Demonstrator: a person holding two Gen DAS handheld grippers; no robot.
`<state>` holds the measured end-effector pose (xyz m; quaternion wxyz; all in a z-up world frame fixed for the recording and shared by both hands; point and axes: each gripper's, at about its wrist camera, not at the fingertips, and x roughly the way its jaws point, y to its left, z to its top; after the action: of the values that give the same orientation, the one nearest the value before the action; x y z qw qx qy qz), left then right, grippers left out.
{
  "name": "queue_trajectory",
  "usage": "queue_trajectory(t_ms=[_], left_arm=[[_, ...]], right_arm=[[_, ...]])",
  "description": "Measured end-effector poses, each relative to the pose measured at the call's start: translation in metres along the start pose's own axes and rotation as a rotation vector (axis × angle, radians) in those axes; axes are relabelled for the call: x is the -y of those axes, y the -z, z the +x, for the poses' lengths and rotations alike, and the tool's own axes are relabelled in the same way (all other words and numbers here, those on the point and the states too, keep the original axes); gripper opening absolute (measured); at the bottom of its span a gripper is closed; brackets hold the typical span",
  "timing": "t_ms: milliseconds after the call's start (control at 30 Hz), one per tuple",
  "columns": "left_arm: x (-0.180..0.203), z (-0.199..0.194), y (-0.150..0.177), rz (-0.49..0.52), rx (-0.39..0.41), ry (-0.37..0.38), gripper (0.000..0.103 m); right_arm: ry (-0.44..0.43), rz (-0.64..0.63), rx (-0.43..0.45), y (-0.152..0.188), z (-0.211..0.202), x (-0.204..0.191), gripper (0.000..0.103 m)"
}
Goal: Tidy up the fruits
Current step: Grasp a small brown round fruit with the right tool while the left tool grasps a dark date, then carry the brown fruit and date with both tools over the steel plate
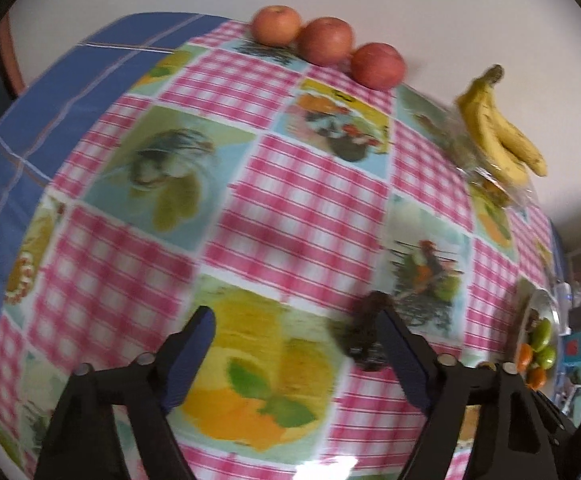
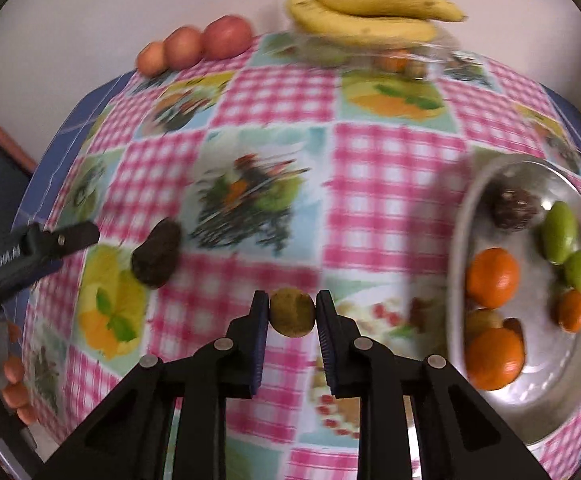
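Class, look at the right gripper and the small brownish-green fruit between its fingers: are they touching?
Touching. The right wrist view shows the right gripper with both finger pads pressed against the sides of the brownish-green fruit, no gap visible.

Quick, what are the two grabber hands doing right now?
Left gripper: open, holding nothing, with the dark fruit by one finger.
Right gripper: closed on the small brownish-green fruit.
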<state>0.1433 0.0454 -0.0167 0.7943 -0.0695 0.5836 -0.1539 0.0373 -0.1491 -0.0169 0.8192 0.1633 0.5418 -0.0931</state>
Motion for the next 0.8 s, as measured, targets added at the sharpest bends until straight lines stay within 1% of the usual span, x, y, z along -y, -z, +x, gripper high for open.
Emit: queue_trajectory(t_ms=[67, 100, 133, 167, 233, 300, 333, 400, 433, 533, 667, 800], left_arm=[[0.008, 0.004, 0.001, -0.010, -0.016, 0.042, 0.081], [0.011, 0.006, 0.001, -0.010, -0.021, 0.056, 0.076], [0.014, 0.007, 0.002, -0.006, -0.026, 0.065, 0.073], [0.020, 0.009, 0.002, 0.008, -0.031, 0.063, 0.069], [0.027, 0.012, 0.004, 0.030, -0.034, 0.049, 0.066], [0.034, 0.016, 0.006, 0.052, -0.045, 0.043, 0.056], [0.036, 0.017, 0.007, 0.058, -0.050, 0.040, 0.055], [0.040, 0.020, 0.009, 0.068, -0.059, 0.036, 0.046], [0.041, 0.021, 0.009, 0.070, -0.063, 0.035, 0.044], [0.042, 0.024, 0.011, 0.072, -0.072, 0.038, 0.039], [0.043, 0.021, 0.011, 0.074, -0.060, 0.028, 0.039], [0.046, 0.011, 0.011, 0.068, -0.033, 0.040, 0.039]], right_arm=[[0.005, 0.019, 0.013, -0.002, -0.003, 0.008, 0.025], [0.004, 0.027, 0.017, -0.002, -0.006, 0.013, 0.025], [0.001, 0.034, 0.020, -0.003, -0.007, 0.016, 0.025], [0.000, 0.038, 0.023, -0.003, -0.008, 0.019, 0.025], [-0.001, 0.040, 0.027, -0.003, -0.010, 0.021, 0.025], [0.001, 0.033, 0.027, -0.003, -0.011, 0.023, 0.025], [0.001, 0.032, 0.028, -0.003, -0.012, 0.023, 0.025], [0.000, 0.034, 0.032, -0.002, -0.014, 0.026, 0.025], [-0.001, 0.034, 0.034, -0.002, -0.015, 0.027, 0.025], [-0.005, 0.037, 0.042, -0.001, -0.018, 0.031, 0.025], [-0.009, 0.048, 0.049, -0.002, -0.021, 0.035, 0.025], [-0.015, 0.057, 0.057, -0.003, -0.025, 0.039, 0.025]])
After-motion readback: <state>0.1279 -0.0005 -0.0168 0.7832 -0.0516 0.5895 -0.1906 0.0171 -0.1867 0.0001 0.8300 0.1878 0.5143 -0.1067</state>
